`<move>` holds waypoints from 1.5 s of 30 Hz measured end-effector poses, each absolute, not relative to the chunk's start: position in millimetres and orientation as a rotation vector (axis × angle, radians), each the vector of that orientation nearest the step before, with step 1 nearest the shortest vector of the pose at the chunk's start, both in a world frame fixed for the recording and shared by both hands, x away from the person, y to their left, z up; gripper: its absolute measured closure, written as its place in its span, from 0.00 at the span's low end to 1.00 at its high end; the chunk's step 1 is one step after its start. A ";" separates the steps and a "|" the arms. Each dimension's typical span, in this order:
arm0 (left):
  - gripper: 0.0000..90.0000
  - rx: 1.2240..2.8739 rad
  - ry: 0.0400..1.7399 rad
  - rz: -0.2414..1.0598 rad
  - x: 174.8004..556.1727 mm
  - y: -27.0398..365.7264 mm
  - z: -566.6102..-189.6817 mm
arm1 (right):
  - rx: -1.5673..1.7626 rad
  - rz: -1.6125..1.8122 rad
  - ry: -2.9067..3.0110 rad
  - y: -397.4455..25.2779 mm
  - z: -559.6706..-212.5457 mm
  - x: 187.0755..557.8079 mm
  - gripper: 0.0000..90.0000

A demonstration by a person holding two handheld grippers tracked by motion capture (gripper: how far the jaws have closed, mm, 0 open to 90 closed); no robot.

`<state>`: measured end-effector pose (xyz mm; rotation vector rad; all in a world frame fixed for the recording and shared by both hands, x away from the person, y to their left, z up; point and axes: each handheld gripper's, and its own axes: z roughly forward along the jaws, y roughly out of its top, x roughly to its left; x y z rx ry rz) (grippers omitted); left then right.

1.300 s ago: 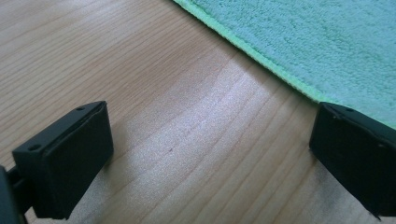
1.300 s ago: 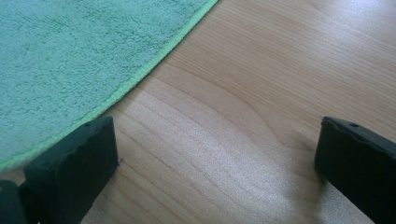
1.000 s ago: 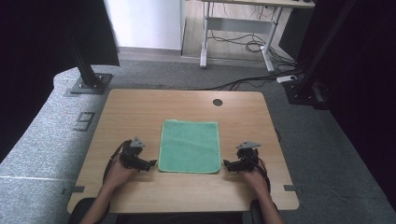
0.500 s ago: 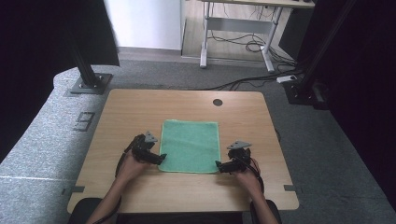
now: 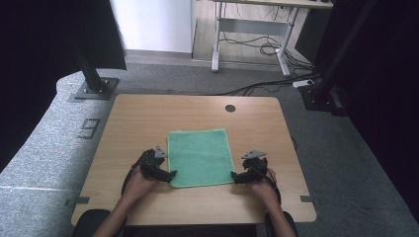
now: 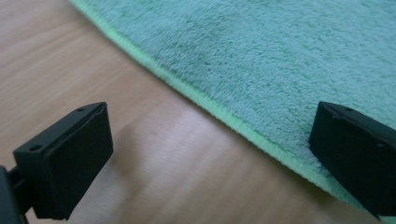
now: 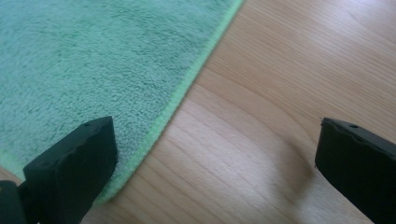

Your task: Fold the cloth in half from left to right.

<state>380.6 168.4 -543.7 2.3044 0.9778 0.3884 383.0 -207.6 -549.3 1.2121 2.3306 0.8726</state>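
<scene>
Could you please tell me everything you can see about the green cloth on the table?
The green cloth is a fluffy, terry-like rectangle with a brighter stitched hem, lying flat and unfolded on the wooden table, near its front middle. The open left tool and open right tool each straddle a near corner edge.

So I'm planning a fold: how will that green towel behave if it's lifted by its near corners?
The green towel looks like soft fleecy pile lying flat on the table, so it will probably hang limp and drape. It seems thin and likely light. If pushed, it may bunch rather than slide.
</scene>
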 end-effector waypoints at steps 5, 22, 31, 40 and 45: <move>0.00 2.319 0.920 0.335 368.0 149.2 -545.0 | 1.266 0.860 2.281 -224.4 -549.7 387.9 0.00; 0.00 2.208 1.051 0.428 407.6 180.3 -530.7 | 1.294 0.958 2.247 -237.9 -556.6 389.5 0.00; 0.00 2.158 1.105 0.488 448.3 187.9 -520.5 | 1.299 0.958 2.244 -237.5 -556.6 389.4 0.00; 0.00 2.124 1.184 0.543 481.0 192.9 -525.7 | 1.300 0.959 2.243 -237.4 -556.6 389.4 0.00; 0.00 2.148 1.222 0.540 491.1 196.5 -540.2 | 1.302 0.958 2.239 -236.6 -556.6 389.8 0.00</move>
